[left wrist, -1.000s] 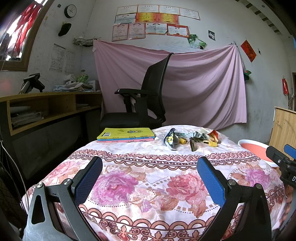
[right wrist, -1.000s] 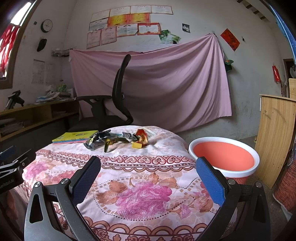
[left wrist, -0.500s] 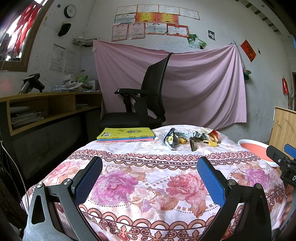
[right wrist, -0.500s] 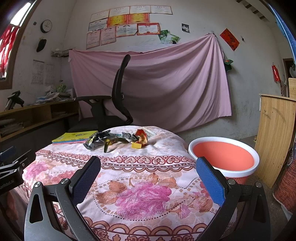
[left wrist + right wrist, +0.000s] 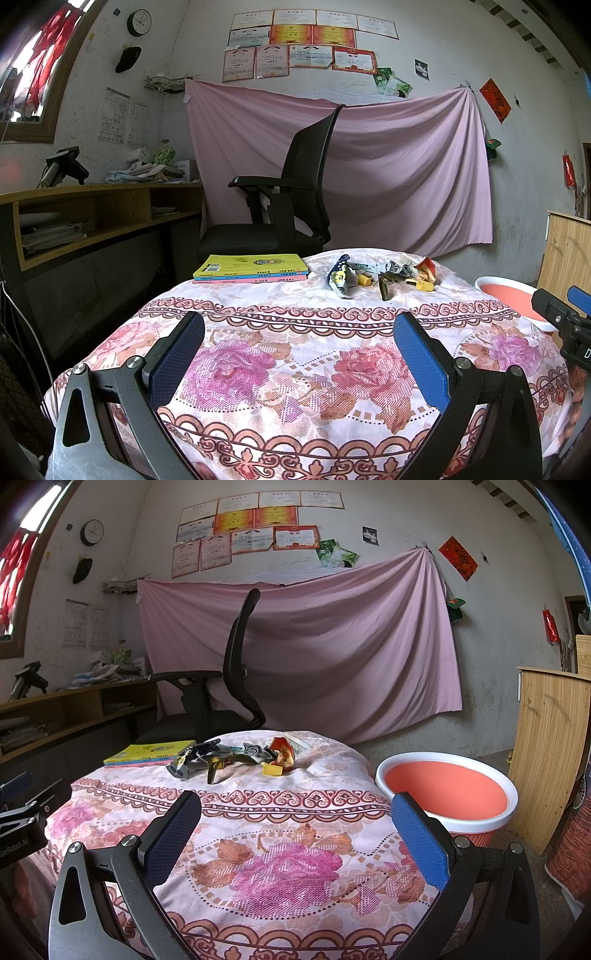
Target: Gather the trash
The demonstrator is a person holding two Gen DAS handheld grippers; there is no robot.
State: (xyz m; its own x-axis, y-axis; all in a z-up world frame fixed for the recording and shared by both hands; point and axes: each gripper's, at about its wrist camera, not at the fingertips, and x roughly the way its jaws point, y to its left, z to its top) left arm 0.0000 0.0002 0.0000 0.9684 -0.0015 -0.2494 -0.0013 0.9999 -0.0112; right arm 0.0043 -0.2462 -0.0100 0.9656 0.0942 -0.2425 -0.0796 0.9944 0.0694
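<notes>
Both wrist views, looking forward over a table [image 5: 295,317] draped in a floral cloth. The left claw [image 5: 299,354] and the right claw [image 5: 295,834] each stand wide open, blue pads far apart, with nothing between them; both hover over the near edge of the table, well apart from the trash. The trash pile [image 5: 384,277] [image 5: 236,758], a loose cluster of crumpled wrappers and small yellow pieces, lies at the far side of the table. A stack of books [image 5: 251,267] [image 5: 147,753] with a yellow cover on top lies just left of the pile. An orange basin with a white rim [image 5: 447,794] [image 5: 506,295] stands off the table's right side, lower than the tabletop. A black office chair [image 5: 288,206] stands behind the table, before a pink sheet [image 5: 388,177] hung on the wall.
</notes>
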